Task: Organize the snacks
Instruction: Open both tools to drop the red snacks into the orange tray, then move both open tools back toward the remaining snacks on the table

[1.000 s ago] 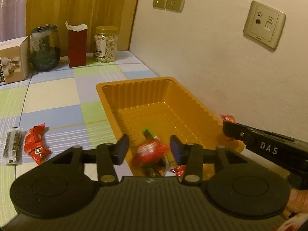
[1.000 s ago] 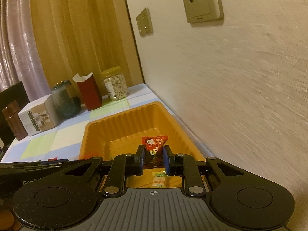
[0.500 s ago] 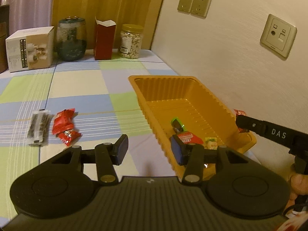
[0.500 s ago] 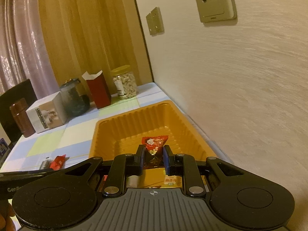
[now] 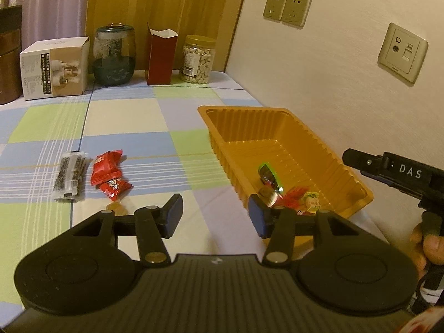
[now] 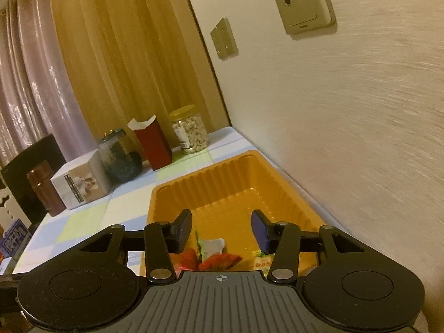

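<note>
Checked cloth in pale green, blue and cream covers the table (image 5: 125, 116), which sits in a corner between a cream wall and ochre curtains. My left tool (image 5: 215, 212) hangs released, its jaws spread wide with nothing between them, just above the cloth beside the near corner of the ribbed orange plastic tray (image 5: 222, 111). My right tool (image 6: 221, 229) is released too, jaws apart and empty, poised over the near end of that tray.

By my reckoning the job is around half done. In the tray's near end lie several small packets: a green-edged dark candy wrapper (image 5: 268, 174), a red foil snack (image 5: 292, 197), and a pale yellow-green sweet (image 5: 312, 204); the right wrist view shows them in a loose heap just under my jaws.

Still out on the cloth, well apart from the tray, are a grey speckled bar in clear wrapping (image 5: 70, 176), two red snack packets (image 5: 108, 173) touching each other just beside it, and a small gold-coloured piece (image 5: 116, 208) near my left tool's left finger. Those look like the remaining pickups. The peanut jar (image 5: 198, 59), dark red carton (image 5: 161, 54), dark glass jar (image 5: 114, 55) and white printed box (image 5: 55, 68) stand along the far edge; I cannot tell whether they belong to the task.
</note>
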`<action>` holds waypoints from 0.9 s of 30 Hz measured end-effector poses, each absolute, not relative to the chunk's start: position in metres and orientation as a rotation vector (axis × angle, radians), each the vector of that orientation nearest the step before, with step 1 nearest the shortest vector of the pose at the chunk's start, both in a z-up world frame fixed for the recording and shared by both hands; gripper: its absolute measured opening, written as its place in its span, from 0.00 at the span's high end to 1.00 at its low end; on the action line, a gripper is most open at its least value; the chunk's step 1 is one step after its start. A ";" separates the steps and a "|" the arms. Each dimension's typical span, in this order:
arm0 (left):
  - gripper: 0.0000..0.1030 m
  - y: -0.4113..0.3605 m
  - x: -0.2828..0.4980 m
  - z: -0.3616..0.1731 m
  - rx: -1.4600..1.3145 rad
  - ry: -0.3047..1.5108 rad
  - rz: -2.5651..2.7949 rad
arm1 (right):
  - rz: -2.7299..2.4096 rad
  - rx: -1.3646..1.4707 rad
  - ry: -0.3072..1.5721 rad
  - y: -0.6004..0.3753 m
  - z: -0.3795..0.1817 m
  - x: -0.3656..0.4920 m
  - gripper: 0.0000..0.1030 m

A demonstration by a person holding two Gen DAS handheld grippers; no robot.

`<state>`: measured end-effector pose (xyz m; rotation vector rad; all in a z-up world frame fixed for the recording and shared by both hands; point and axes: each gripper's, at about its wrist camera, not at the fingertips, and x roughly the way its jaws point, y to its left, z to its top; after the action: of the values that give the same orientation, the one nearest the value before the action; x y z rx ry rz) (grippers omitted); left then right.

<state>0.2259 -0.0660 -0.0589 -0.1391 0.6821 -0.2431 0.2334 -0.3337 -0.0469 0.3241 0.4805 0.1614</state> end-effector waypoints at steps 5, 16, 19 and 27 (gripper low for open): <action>0.53 -0.059 0.220 -0.058 -0.141 0.681 -0.234 | 0.135 0.303 0.472 -0.332 -0.045 0.227 0.53; 0.52 -0.046 0.206 -0.052 -0.139 0.667 -0.216 | 0.145 0.233 0.443 -0.315 -0.040 0.212 0.53; 0.52 -0.040 0.201 -0.050 -0.140 0.663 -0.206 | 0.160 0.201 0.435 -0.306 -0.039 0.208 0.53; 0.50 -0.015 0.191 -0.046 -0.124 0.652 -0.158 | 0.221 0.142 0.409 -0.283 -0.036 0.201 0.53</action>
<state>0.1910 -0.0153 -0.0458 -0.1237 0.6520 -0.1579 0.2005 -0.2827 -0.0360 0.1418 0.4093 0.2205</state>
